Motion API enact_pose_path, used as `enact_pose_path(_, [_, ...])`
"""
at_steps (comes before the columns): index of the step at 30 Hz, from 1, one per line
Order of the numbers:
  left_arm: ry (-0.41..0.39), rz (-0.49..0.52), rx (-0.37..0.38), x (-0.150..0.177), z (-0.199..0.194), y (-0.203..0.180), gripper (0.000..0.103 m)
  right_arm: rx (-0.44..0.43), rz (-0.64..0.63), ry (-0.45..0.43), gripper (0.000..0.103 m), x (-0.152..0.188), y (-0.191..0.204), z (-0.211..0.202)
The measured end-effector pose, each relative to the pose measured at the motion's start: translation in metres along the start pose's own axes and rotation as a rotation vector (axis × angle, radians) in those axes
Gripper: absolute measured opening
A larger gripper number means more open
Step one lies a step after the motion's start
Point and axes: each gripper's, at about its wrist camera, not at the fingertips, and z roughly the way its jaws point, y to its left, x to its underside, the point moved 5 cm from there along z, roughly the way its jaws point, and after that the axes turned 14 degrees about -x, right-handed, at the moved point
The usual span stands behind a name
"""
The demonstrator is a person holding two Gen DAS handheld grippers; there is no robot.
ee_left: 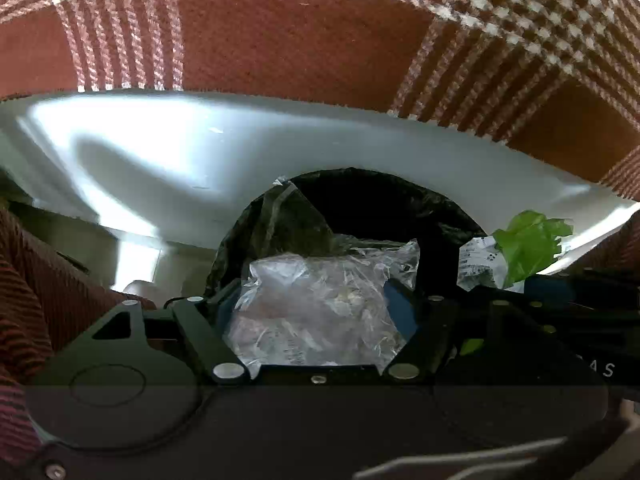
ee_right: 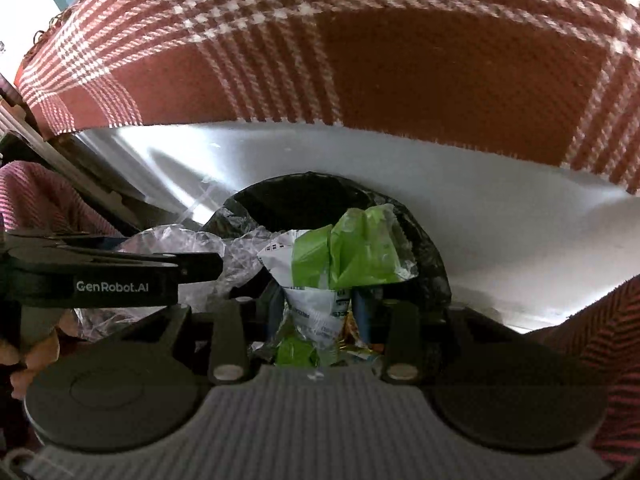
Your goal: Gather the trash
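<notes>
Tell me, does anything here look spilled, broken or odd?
Nothing stands out. Both grippers hold crumpled wrappers over the black bin bag: clear plastic in the left gripper, a green and white wrapper in the right gripper.

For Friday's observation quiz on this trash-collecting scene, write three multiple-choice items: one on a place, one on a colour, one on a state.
1. Where is the black bin bag?
A. in front of both grippers, beside the plaid cloth
B. on top of the plaid cloth
C. hanging from a wall hook

2. What colour is the wrapper held by the right gripper?
A. blue
B. green and white
C. orange

3. What does the left gripper have between its fingers?
A. nothing
B. a glass bottle
C. crumpled clear plastic

Answers: 1 A, the bag's mouth opens just past the fingers. 2 B, green film over white print. 3 C, clear film fills the gap.
</notes>
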Motion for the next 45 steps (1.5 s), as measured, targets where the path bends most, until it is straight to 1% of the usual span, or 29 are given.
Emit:
enact_pose_path(2, [0.003,0.0,0.0,0.0006,-0.0009,-0.0006,0.073,-0.001,0.0,-0.001,0.047,0.0,0.0002,0.0])
enact_pose_path(4, [0.006,-0.001,0.001,0.0005,-0.0011,-0.0012,0.075,-0.001,0.0,-0.002,0.058,0.0001,0.0005,-0.0006])
enact_pose_path(7, [0.011,-0.005,0.003,0.0001,-0.0013,0.0001,0.076,-0.007,-0.002,-0.004,0.061,-0.0001,0.0009,-0.0012])
enact_pose_path(23, [0.029,-0.016,0.018,-0.0015,0.0017,-0.0004,0.083,-0.009,0.001,-0.002,0.067,0.0002,0.0002,-0.0007])
enact_pose_path(35, [0.039,-0.044,0.039,-0.0029,0.002,0.0011,0.086,-0.006,0.013,-0.011,0.075,-0.0004,-0.0027,-0.0029])
enact_pose_path(40, [0.028,-0.055,0.053,-0.0042,-0.0003,0.0018,0.092,0.003,-0.001,-0.024,0.08,-0.0016,0.0012,-0.006])
enact_pose_path(43, [0.021,-0.049,0.048,-0.0054,-0.0022,0.0017,0.097,0.006,-0.005,-0.029,0.083,-0.0017,0.0025,-0.0078])
enact_pose_path(45, [0.017,-0.041,0.041,-0.0059,-0.0033,-0.0004,0.098,0.008,-0.004,-0.031,0.084,-0.0013,0.0025,-0.0085])
